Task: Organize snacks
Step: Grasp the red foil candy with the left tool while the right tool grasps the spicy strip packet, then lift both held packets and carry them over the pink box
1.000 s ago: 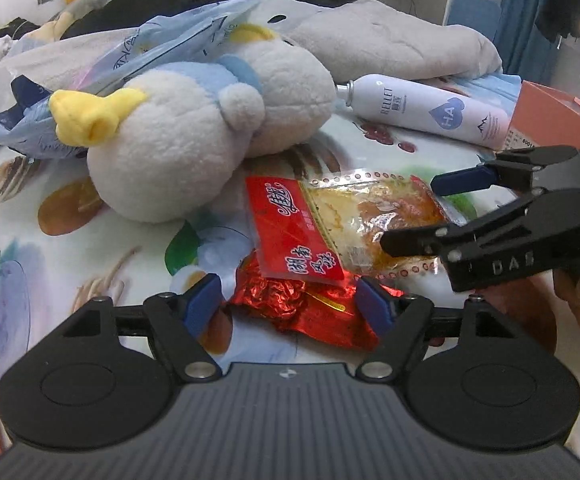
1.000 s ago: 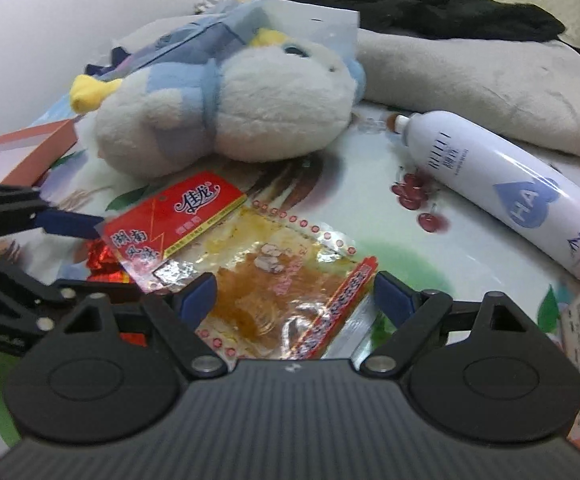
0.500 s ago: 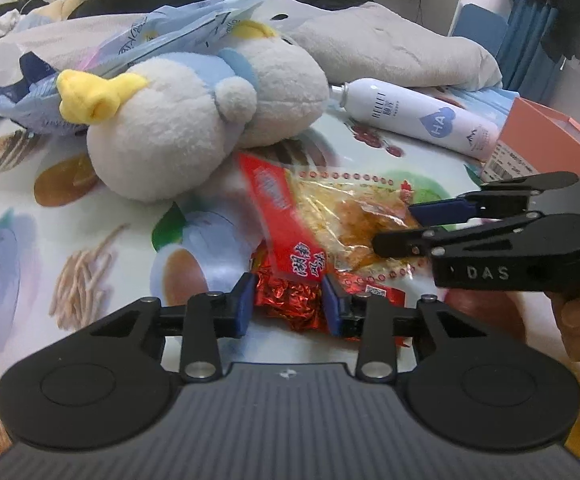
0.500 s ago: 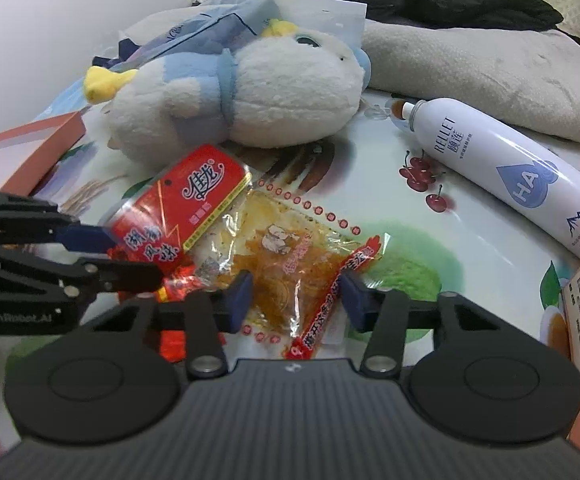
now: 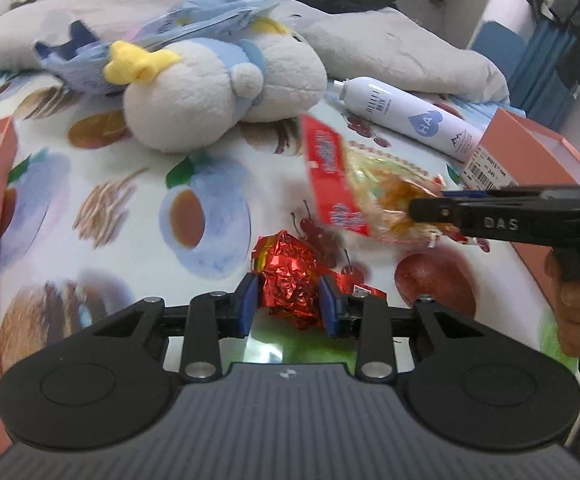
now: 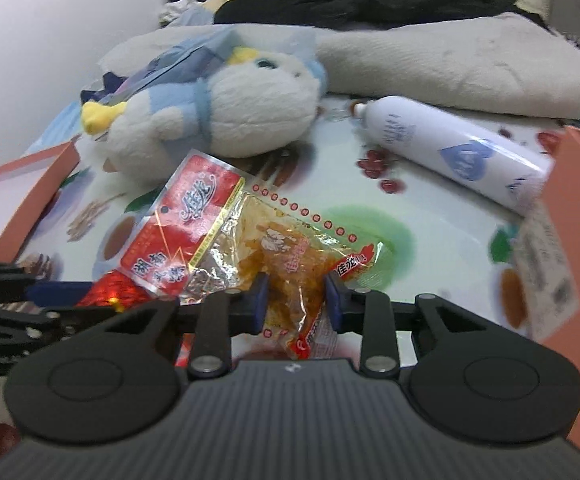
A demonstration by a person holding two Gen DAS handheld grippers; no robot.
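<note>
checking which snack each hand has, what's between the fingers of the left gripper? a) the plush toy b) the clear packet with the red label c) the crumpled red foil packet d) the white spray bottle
c: in the left wrist view the left gripper has its blue pads pressed on the crumpled red foil packet, its jaws closing, while the right gripper pinches the clear packet with the red label.

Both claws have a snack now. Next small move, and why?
Probably carry each to the nearest orange box. The left claw, closing, pinches the red foil snack; the right claw, closing, pinches the clear-and-red packet. Orange boxes sit at left and right.
</note>
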